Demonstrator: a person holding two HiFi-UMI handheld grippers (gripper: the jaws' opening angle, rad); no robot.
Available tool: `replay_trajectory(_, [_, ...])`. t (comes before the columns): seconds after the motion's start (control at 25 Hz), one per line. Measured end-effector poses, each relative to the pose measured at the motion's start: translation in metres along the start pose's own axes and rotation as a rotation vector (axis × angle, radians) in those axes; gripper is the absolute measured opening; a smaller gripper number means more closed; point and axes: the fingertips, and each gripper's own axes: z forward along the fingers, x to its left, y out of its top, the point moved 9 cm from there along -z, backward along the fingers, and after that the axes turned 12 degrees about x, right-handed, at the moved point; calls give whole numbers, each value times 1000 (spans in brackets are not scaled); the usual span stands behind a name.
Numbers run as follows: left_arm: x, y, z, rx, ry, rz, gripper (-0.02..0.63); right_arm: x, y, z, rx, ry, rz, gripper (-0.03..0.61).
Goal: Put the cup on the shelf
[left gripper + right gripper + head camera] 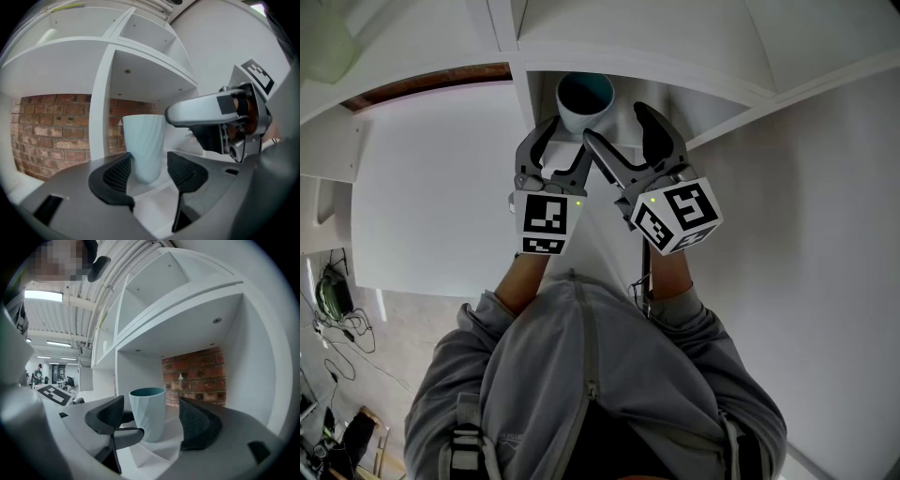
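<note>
1. Pale-blue ribbed cup (584, 94) stands upright on the floor of a white shelf (140, 451), in the compartment just beside the upright divider (99, 117); the brick wall (51, 126) shows behind it, so I think this shelf has no back panel.
2. Left tongs (567, 141) reach about level into the compartment, and their jaws stand half apart on both sides of the cup's lower part; one pad is at the cup's wall, but at the other pad a thin slit of shelf shows, so I judge they do not press and the cup rests on its own base.
3. Right tongs (617, 127) are wide and hold nothing; the cup is ahead of their tips; they stay close beside the left tongs, perhaps ready to steady the cup.
4. My judgement is that the placing is nearly complete; the cup seems near the front of the compartment, and it is tall for its base, so the tongs should draw back straight without brushing its wall, or it may tip.
</note>
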Motion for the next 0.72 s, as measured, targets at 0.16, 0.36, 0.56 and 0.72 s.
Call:
replay_trajectory(0.16, [0,0,-4,2,6,-1,245,-1,-4,-7,0,-11,23,344])
replay_trajectory(0.36, [0,1,-16,-16,22,-4,245,3,-6,-15,-16,-27,39,341])
replay_trajectory(0.56, [-4,9,-40,-59,33,-4,145,16,-4,-24,-34,-43,34,339])
replay_trajectory(0.72, [-8,18,-67,-99,37,2,91,33,-1,-38,-65,-65,5,260])
